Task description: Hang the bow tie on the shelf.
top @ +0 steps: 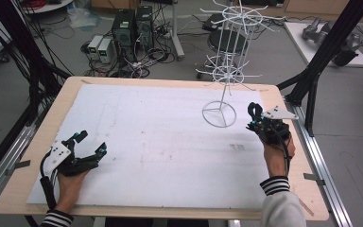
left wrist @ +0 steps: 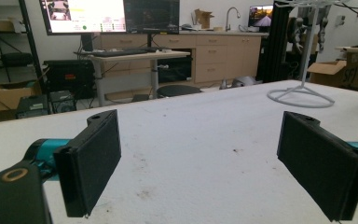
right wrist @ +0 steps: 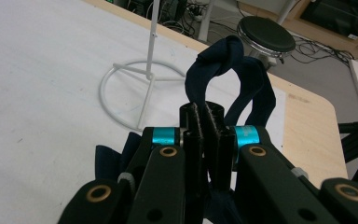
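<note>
A white wire display rack (top: pixel 224 66) stands at the back right of the table, its round base (right wrist: pixel 135 95) on the white mat. My right gripper (top: pixel 256 120) hovers just right of that base, shut on a dark blue strap (right wrist: pixel 228 74) that loops up above the fingertips. More of the dark blue fabric (right wrist: pixel 109 161) hangs below the jaws. My left gripper (top: pixel 90 144) rests low at the near left of the table, jaws wide apart with nothing between its pads (left wrist: pixel 93 158).
A white mat (top: pixel 160 142) covers most of the wooden table (top: pixel 38 137). Black frame posts (top: pixel 321 61) rise beyond the right edge. Computers, cables and a stool (top: pixel 227 40) sit on the floor behind the table.
</note>
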Tool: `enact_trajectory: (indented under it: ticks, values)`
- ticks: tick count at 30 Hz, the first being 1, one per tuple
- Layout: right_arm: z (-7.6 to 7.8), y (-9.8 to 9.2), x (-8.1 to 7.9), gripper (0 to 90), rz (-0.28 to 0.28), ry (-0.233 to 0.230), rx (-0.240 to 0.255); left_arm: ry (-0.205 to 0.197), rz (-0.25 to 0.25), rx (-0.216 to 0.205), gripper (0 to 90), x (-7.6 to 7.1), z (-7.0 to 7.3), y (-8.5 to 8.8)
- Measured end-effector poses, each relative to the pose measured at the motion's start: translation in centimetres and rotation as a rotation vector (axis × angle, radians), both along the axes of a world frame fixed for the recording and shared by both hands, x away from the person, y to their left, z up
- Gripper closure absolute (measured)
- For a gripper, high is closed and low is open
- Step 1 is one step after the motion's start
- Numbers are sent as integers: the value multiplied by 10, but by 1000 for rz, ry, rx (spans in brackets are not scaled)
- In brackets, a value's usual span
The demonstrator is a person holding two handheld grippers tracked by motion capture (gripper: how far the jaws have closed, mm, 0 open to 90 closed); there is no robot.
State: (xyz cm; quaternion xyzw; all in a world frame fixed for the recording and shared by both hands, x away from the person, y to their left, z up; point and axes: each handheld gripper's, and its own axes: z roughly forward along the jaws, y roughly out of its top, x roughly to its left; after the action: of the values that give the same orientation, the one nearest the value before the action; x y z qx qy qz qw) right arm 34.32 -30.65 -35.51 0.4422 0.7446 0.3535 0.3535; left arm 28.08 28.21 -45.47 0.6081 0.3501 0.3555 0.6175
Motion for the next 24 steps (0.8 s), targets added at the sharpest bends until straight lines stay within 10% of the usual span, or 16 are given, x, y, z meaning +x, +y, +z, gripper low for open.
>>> enact_trajectory:
  ticks: [24]
  values:
    - [40,2,-21,860,-22,-161,57,1,2,4,138,0,0,0]
